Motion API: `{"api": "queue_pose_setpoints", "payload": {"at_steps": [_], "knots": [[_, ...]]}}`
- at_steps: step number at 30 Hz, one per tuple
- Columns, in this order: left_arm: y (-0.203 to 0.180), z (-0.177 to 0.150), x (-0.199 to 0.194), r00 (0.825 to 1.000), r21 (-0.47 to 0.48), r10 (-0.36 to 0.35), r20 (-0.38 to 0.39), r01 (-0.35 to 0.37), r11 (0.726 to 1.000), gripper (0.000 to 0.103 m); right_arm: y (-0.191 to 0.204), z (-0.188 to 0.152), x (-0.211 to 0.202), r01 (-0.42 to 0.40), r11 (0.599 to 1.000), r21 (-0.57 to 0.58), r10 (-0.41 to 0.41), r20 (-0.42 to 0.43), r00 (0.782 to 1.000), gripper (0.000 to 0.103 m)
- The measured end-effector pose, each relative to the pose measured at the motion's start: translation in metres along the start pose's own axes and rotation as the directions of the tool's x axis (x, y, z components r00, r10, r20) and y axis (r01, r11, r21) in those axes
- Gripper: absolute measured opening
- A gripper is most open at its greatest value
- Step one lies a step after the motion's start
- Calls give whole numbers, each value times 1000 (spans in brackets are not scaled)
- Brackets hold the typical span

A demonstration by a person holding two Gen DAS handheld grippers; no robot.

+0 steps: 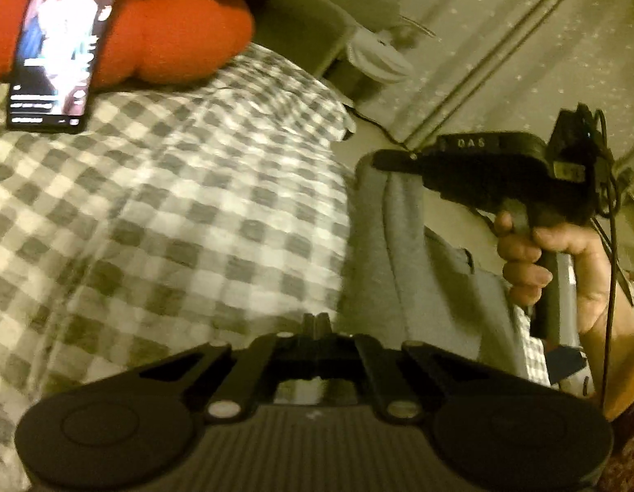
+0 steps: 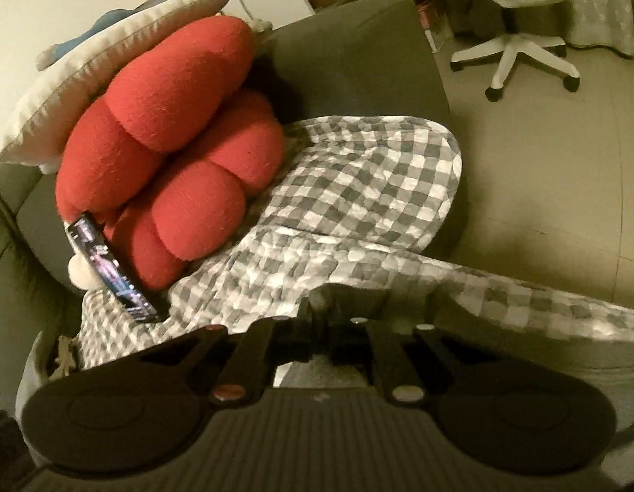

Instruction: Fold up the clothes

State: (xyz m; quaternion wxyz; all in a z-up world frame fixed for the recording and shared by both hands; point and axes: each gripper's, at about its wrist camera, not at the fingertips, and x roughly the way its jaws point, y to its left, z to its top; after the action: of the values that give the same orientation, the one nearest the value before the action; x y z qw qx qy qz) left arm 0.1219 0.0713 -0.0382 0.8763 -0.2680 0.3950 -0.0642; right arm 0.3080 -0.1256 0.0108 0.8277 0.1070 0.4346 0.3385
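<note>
We see the gray garment (image 1: 403,246) hanging off the checkered cover's (image 1: 173,205) right edge, over bare floor (image 2: 542,172). Our right gripper (image 1: 378,160) is clenched on its top hem; our left gripper (image 1: 317,322) is clenched at its lower edge. Only the right view shows the office chair (image 2: 514,45).

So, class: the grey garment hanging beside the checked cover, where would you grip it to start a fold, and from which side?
Grip the grey garment at its raised top edge, coming from the open floor side. There it hangs free as a thin hem, where the right gripper is shut on it; lower down it bunches against the checked cover.
</note>
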Motion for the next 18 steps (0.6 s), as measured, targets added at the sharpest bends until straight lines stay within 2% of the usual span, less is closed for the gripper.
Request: {"api": "queue_pose_setpoints", "payload": {"at_steps": [3,6,10,13,14,15,16,18], "knots": [[7,2,0,1000,-47,-21,-5,21,999,1,-4,-2,11,30,999,21,-30,15,999,7],[5,2,-1,999,-46,-37,8,38,998,3,-6,-6,22,60,998,28,-60,21,998,7],[-1,1,1,997,-29,-78,-5,78,997,9,-3,-7,29,74,997,3,-74,30,997,7],[-7,-1,5,994,-9,-109,-30,109,994,19,-1,-6,23,82,997,-5,-82,34,996,7],[-9,-2,7,992,2,-117,-43,117,993,24,-1,-6,20,87,996,-8,-86,30,996,9],[-12,-3,9,991,12,-124,-56,125,992,27,0,-6,16,93,996,-5,-93,29,995,18],[-15,-5,10,989,26,-129,-69,131,991,31,-1,-5,11,104,995,-1,-104,33,994,18],[-21,-9,12,988,54,-130,-87,135,989,33,-3,-7,-1,121,993,13,-121,51,991,35]]}}
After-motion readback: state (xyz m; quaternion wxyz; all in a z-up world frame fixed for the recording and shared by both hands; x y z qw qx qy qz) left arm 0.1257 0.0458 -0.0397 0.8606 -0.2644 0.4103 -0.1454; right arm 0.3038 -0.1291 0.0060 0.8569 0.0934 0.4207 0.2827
